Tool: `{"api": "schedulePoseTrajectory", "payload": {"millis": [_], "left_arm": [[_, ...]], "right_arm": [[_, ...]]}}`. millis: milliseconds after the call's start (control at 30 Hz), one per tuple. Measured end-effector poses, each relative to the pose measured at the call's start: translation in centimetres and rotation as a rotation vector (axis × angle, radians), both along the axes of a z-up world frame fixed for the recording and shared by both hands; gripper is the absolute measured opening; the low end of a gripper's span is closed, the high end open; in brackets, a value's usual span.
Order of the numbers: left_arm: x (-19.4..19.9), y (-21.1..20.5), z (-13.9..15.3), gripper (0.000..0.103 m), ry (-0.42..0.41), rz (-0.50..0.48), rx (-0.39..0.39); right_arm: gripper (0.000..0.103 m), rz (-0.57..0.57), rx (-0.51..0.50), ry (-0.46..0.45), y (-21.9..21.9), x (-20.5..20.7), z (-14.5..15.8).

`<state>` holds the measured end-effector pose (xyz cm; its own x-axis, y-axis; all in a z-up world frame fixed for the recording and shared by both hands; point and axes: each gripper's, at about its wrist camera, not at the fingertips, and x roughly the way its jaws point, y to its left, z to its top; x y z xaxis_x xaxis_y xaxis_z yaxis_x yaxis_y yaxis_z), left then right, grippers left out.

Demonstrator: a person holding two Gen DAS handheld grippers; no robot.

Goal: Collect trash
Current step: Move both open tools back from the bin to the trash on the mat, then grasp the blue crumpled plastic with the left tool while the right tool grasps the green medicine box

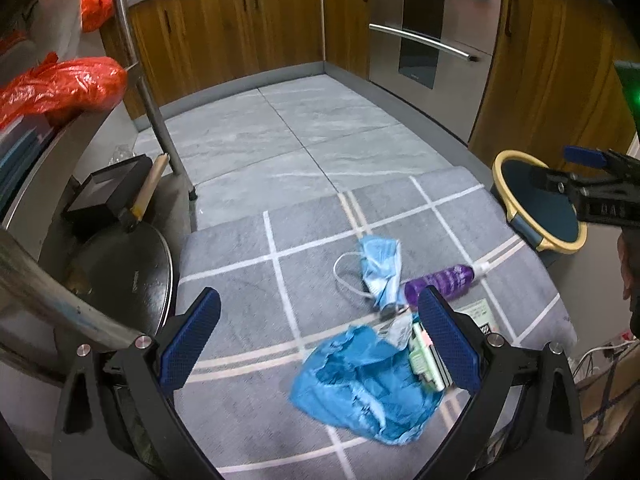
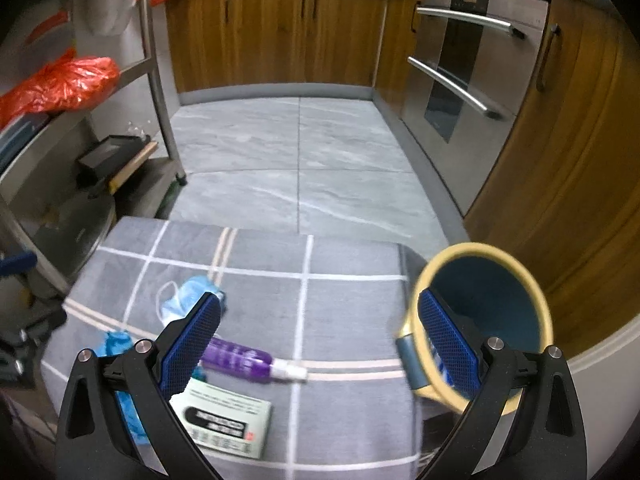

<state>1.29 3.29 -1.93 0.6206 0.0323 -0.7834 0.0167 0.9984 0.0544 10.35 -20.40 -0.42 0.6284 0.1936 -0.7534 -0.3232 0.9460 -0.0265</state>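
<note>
Trash is lying scattered on the grey checked cloth (image 1: 248,248) in front of me, and both my grippers are hanging over it with nothing between their pads. My left gripper (image 1: 318,344) is hovering with its jaws spread wide above the crumpled blue wrapper (image 1: 352,392), which is sitting at the near edge of the cloth. Just beside the wrapper, a pale green box (image 1: 430,364) is partly hiding behind my right-hand pad in that view. Beyond them the mask (image 1: 380,268) is lying folded, its ear loop trailing to the left, and the purple bottle (image 1: 444,280) is resting on its side, touching the mask's lower end, white cap pointing toward the bin (image 1: 516,160).

My right gripper (image 2: 320,344) is also gaping wide, floating over the cloth's right half. From its camera the bottle (image 2: 240,358) is lying just past my left-hand pad, the box (image 2: 228,420) is sitting nearer to me, and the mask (image 2: 188,300) is peeking out behind that pad. The bin (image 2: 488,292), yellow-rimmed with a dark teal inside, is standing off the cloth's right edge; that view is blurring a little, so I think it is empty but cannot be sure.
</note>
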Motion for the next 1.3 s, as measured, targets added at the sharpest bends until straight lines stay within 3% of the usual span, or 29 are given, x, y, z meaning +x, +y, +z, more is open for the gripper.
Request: {"api": "schedulePoseTrajectory", "payload": {"millis": [167,333,533,767,933,1100,1167,1267,1300], "left_arm": [[-0.6,0.4,-0.5,0.097,0.014,-0.005,0.030],[-0.5,1.2,-0.9,0.097,0.036,0.015,-0.006],[-0.3,1.5,-2.0,0.097,0.080,0.028,-0.023],[-0.1,0.5,-4.0,0.097,0.158,-0.034,-0.015],[0.0,-1.3,-6.2,0.097,0.222,-0.107,0.030],[0.2,-3.2,-8.0,0.097,0.239,-0.168,0.150],[0.4,-3.9,-8.6,0.094,0.240,-0.194,0.183],[0.8,-4.4,-9.3,0.077,0.263,-0.222,0.186],[0.9,-4.5,-9.5,0.066,0.273,-0.230,0.181]], "right_arm": [[0.098,-0.030,0.029,0.035,1.1,0.4,-0.7],[0.098,-0.005,0.094,0.105,1.9,0.8,-1.7],[0.098,0.033,0.081,0.142,2.7,0.4,-2.8],[0.098,0.083,0.147,0.224,3.0,0.4,-3.8],[0.098,0.053,0.109,0.273,3.1,0.7,-5.0],[0.098,0.035,0.097,0.291,2.7,0.8,-5.5],[0.098,0.032,0.081,0.293,2.6,0.9,-5.7],[0.098,0.031,0.051,0.314,2.2,1.1,-6.5],[0.098,0.032,0.044,0.323,2.1,1.2,-6.9]]}}
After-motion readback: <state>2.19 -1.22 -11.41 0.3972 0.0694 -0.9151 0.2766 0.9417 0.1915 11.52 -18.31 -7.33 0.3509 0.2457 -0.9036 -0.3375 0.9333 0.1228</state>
